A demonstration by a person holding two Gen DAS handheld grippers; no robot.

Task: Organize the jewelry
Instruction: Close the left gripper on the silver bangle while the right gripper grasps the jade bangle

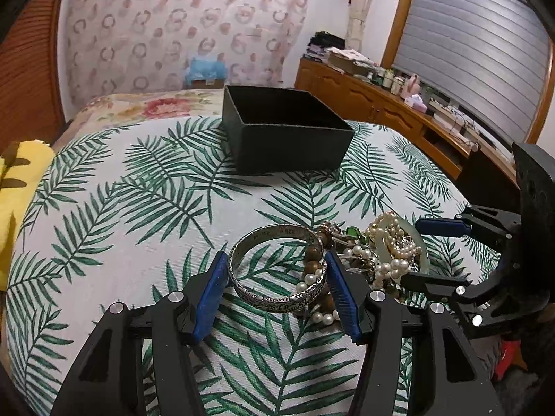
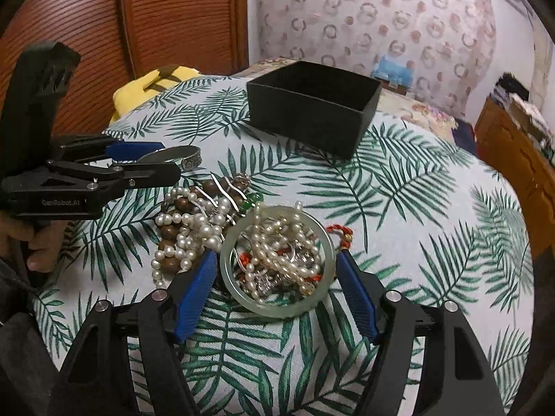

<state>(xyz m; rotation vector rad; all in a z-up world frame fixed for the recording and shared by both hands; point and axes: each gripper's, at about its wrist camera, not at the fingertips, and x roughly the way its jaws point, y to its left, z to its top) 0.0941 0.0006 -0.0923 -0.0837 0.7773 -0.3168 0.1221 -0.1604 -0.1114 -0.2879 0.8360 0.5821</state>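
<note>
Left gripper [image 1: 275, 286] straddles the silver bangle [image 1: 277, 270], right gripper [image 2: 275, 289] the jade bangle [image 2: 277, 260]; both sets of fingers apart, poised to grip for the box [image 1: 298, 145] beyond.

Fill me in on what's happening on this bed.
A person holding two grippers is sorting a jewelry pile on the leaf-print cover. The left gripper straddles the silver bangle, the right gripper the jade bangle; both look open. The black box beyond appears empty.
</note>
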